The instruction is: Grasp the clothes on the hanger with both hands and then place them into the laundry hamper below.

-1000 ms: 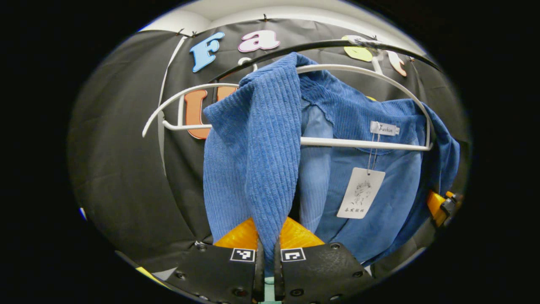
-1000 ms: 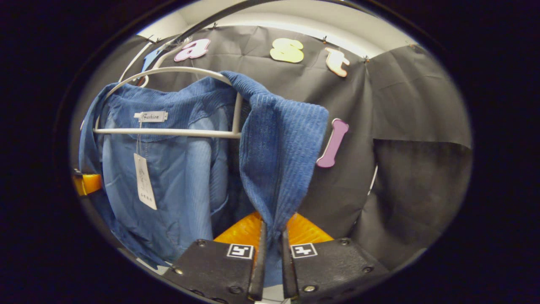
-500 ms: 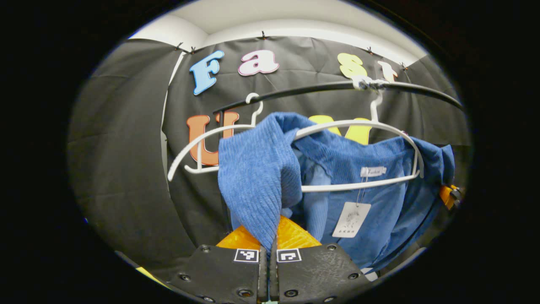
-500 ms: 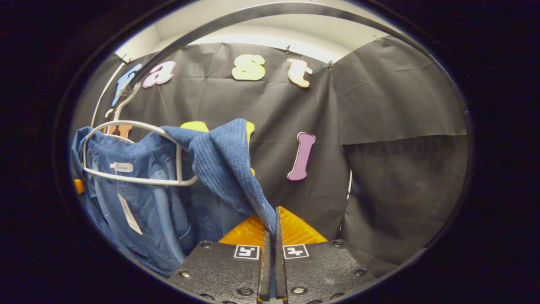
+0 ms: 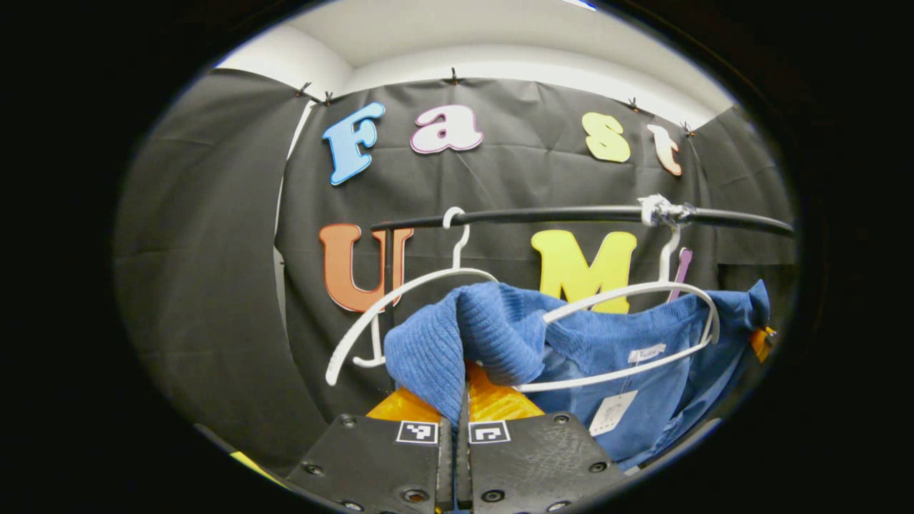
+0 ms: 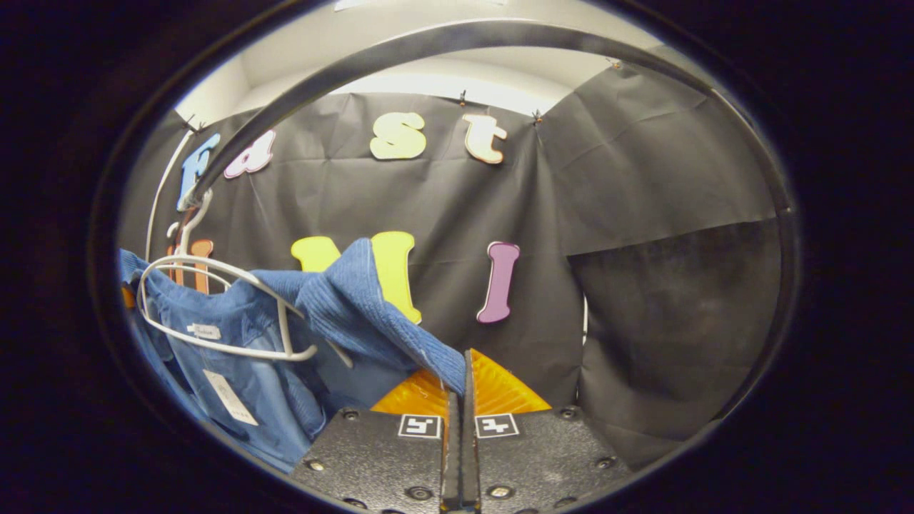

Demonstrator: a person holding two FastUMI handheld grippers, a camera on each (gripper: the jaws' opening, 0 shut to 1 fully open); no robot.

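Left gripper view: a rail (image 5: 557, 214) runs across the upper middle, carrying two hangers. The bare hanger (image 5: 400, 300) hangs left of the loaded hanger (image 5: 643, 300). The garment (image 5: 593, 357) drapes over the loaded hanger, one fold reaching down into the left tool (image 5: 455, 435). Right gripper view: the garment (image 6: 235, 357) lies left, a fold stretching right into the right tool (image 6: 457, 428).

The left gripper (image 5: 455, 428) has its two black fingers pressed together, pinching a fold of the blue garment (image 5: 493, 335). The right gripper (image 6: 460, 421) is likewise clamped tight on that garment's other shoulder.
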